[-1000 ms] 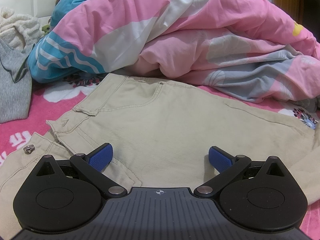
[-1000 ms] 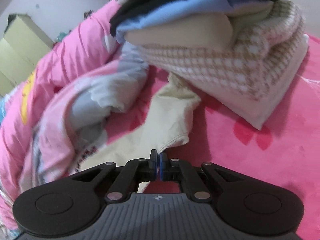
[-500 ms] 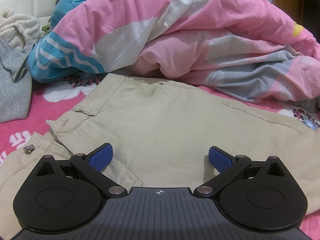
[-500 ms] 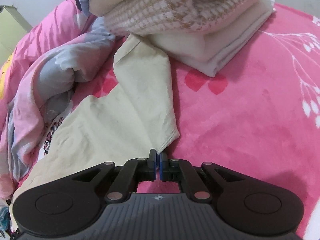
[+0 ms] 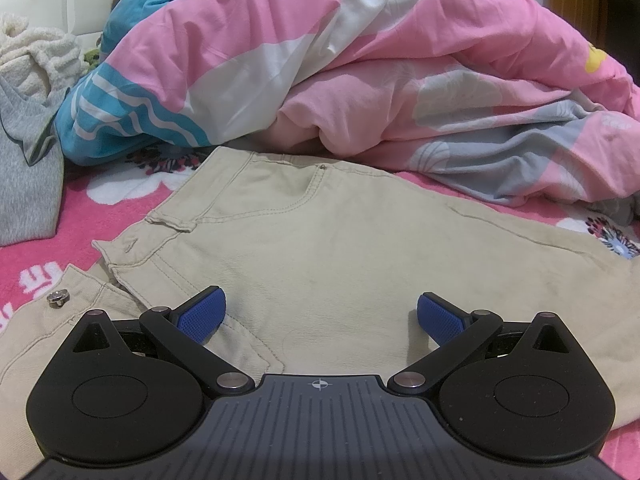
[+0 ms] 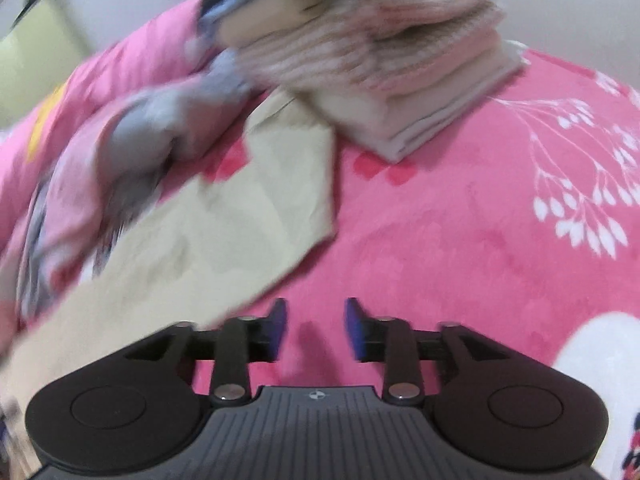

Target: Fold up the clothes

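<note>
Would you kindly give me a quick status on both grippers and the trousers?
Left gripper open over the beige trousers. Right gripper jaws just opening, trouser leg released, nothing between them. Folded pile overlaps the leg's far end.

Each gripper is built alike: the left gripper (image 5: 320,314) and right gripper (image 6: 316,330) have 2 round black housings, black link arms with silver pivot screws, and blue textured pads (image 5: 202,314). Between the housings sits a ribbed grey plate (image 5: 320,424) with a small crosshair mark.
</note>
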A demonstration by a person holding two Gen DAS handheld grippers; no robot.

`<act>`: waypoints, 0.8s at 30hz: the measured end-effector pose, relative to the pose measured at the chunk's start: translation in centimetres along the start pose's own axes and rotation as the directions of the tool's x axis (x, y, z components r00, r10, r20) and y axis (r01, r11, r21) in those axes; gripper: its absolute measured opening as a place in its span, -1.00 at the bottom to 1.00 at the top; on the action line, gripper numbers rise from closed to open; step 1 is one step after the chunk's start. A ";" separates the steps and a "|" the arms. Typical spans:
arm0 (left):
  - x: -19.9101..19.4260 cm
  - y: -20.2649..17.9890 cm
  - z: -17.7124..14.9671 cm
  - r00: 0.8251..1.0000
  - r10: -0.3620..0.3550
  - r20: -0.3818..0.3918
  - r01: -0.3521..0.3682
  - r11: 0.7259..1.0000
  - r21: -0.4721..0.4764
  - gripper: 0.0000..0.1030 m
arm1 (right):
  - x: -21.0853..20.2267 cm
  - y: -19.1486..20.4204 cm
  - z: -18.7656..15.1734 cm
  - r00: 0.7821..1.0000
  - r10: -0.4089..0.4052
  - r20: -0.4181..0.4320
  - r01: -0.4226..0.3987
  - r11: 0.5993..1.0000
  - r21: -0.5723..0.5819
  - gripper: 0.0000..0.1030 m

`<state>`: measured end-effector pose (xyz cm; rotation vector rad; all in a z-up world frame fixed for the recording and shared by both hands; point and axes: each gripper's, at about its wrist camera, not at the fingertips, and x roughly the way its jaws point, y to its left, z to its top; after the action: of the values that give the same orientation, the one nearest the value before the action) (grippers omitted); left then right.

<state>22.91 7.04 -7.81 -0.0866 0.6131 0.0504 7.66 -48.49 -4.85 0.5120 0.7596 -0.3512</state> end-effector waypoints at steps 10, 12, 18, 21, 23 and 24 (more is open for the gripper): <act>-0.6 0.5 0.3 1.000 -0.022 0.012 0.022 0.999 -0.027 1.00 | 0.9 4.2 -3.4 0.990 -0.122 0.070 0.137 0.944 -0.300 0.34; -0.7 0.6 0.4 1.000 -0.025 0.013 0.026 0.999 -0.032 1.00 | 1.0 4.7 -3.9 0.985 -0.144 0.093 0.166 0.935 -0.314 0.39; -1.4 0.9 0.5 0.999 -0.039 0.020 0.040 0.998 -0.046 1.00 | 0.9 3.7 -4.7 0.983 -0.118 0.142 0.154 0.948 -0.279 0.51; -1.7 1.0 0.6 0.999 -0.046 0.025 0.047 0.998 -0.050 1.00 | 0.8 3.5 -5.1 0.982 -0.098 0.161 0.140 0.952 -0.274 0.58; -2.0 1.1 0.6 0.998 -0.052 0.031 0.054 0.997 -0.059 1.00 | 1.0 3.5 -5.3 0.982 -0.083 0.168 0.128 0.952 -0.279 0.74; -2.2 1.2 0.6 0.998 -0.056 0.035 0.058 0.996 -0.066 1.00 | 1.1 3.5 -5.4 0.982 -0.082 0.170 0.128 0.951 -0.282 0.85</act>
<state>21.41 8.27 -6.10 -0.1675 0.5758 0.0166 7.06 -42.73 -7.92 0.1629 0.6726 -0.3669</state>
